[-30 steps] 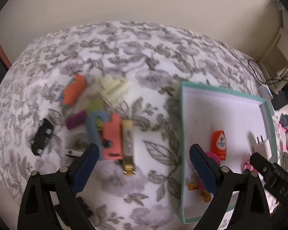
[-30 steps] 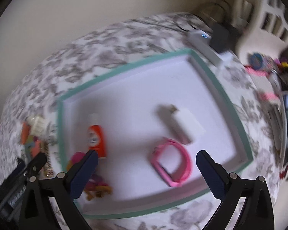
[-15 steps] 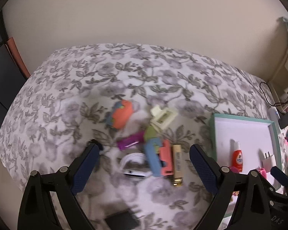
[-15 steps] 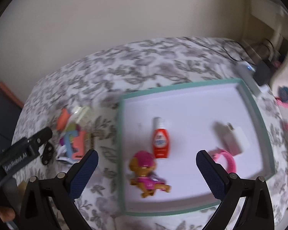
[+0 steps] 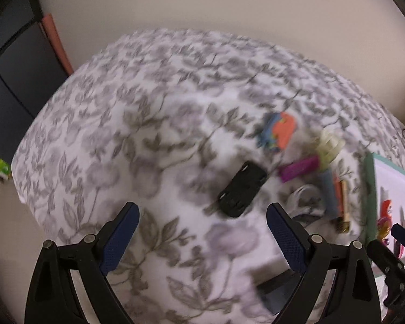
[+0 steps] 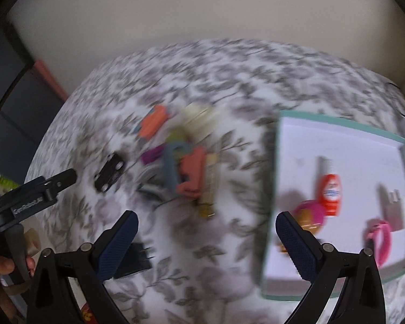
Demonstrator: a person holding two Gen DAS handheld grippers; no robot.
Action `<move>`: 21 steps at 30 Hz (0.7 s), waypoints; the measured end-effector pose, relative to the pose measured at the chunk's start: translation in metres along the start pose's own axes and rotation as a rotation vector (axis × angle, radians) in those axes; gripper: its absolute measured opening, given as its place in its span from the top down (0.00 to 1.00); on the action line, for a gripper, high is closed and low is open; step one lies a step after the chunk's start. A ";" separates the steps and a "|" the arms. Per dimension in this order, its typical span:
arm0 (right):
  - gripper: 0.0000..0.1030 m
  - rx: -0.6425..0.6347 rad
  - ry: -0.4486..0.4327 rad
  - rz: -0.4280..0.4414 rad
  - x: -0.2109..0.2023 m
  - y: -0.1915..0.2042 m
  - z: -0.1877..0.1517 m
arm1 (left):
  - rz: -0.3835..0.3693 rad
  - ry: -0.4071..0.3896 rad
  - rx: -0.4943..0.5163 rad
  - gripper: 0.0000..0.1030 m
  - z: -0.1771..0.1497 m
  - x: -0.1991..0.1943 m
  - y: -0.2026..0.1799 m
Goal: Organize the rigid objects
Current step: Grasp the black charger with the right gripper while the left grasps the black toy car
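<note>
Below centre in the left wrist view, the wide-open, empty left tool (image 5: 202, 232) has swung leftward onto the black toy car (image 5: 242, 189), suggesting the next pick for the tray (image 6: 337, 117).

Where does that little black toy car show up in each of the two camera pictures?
Left wrist view: the black toy car lies right of centre on the flowered cloth, just above the open left gripper.
Right wrist view: the same car sits far left of centre, above the open right gripper.
Shared landmark: the purple piece lies just right of the car in both views.
</note>
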State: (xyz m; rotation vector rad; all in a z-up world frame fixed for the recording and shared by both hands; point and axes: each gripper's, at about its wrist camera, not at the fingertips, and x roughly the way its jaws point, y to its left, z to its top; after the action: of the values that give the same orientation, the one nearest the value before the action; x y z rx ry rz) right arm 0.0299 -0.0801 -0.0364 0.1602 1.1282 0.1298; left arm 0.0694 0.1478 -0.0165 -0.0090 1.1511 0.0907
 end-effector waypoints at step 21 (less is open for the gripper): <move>0.01 -0.363 0.227 -0.027 0.074 0.095 -0.052 | -0.047 0.128 -0.137 0.07 -0.037 0.042 0.042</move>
State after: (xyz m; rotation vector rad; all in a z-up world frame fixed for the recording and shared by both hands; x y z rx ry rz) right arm 0.0117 0.0298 -0.1056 -0.1980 1.3122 0.3322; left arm 0.0495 0.1902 -0.0678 -0.1656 1.2705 0.1288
